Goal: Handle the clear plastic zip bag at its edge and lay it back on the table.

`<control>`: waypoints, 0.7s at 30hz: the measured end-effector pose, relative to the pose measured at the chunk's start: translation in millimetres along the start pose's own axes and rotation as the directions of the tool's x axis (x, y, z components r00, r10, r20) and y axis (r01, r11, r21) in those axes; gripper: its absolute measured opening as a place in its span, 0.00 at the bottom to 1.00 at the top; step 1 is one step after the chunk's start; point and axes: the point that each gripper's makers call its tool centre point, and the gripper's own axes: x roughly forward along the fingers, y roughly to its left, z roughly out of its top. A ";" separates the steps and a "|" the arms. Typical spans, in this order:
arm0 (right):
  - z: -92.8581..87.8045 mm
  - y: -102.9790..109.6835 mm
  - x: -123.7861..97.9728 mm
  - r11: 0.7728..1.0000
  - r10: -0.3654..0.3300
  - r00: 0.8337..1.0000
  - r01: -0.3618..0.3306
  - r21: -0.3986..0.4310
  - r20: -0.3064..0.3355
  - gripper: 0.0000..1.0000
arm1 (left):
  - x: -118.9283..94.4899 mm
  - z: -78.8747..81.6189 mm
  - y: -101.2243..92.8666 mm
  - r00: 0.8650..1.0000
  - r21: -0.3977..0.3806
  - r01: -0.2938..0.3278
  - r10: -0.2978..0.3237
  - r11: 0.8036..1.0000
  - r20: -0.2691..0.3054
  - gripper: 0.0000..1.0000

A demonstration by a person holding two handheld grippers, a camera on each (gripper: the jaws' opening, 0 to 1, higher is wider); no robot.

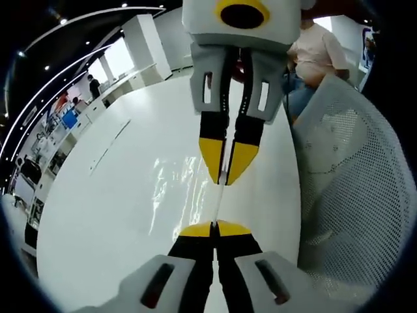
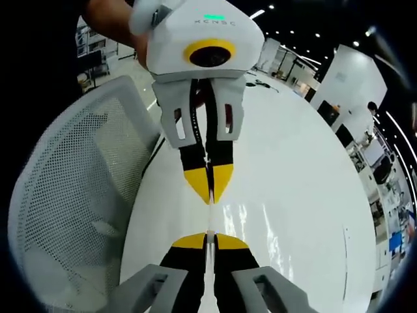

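The clear plastic zip bag point(image 1: 171, 189) shows as a glossy, wrinkled sheet over the white table point(image 1: 104, 215). Its edge runs as a thin line between the two grippers. My left gripper point(image 1: 215, 229) rises from the bottom of the left gripper view, its yellow tips shut on that edge. Facing it from above, my right gripper point(image 1: 227, 177) is also shut on the edge. In the right gripper view, my right gripper point(image 2: 210, 241) pinches the bag point(image 2: 251, 225) from below and my left gripper point(image 2: 210, 192) pinches it from above. Whether the bag touches the table point(image 2: 313, 195) I cannot tell.
A white mesh chair point(image 1: 352, 195) stands close beside the table edge, and appears again as the chair point(image 2: 65, 195) in the right gripper view. A seated person in a pale shirt point(image 1: 319, 52) is beyond it. A hand point(image 2: 117, 26) holds the left gripper.
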 end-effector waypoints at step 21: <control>-31.5 -1.3 -16.8 0.999 -0.026 0.999 0.027 0.037 -0.043 0.00 | 0.7 -6.0 3.7 1.000 -0.008 0.001 -0.001 1.000 -0.017 0.00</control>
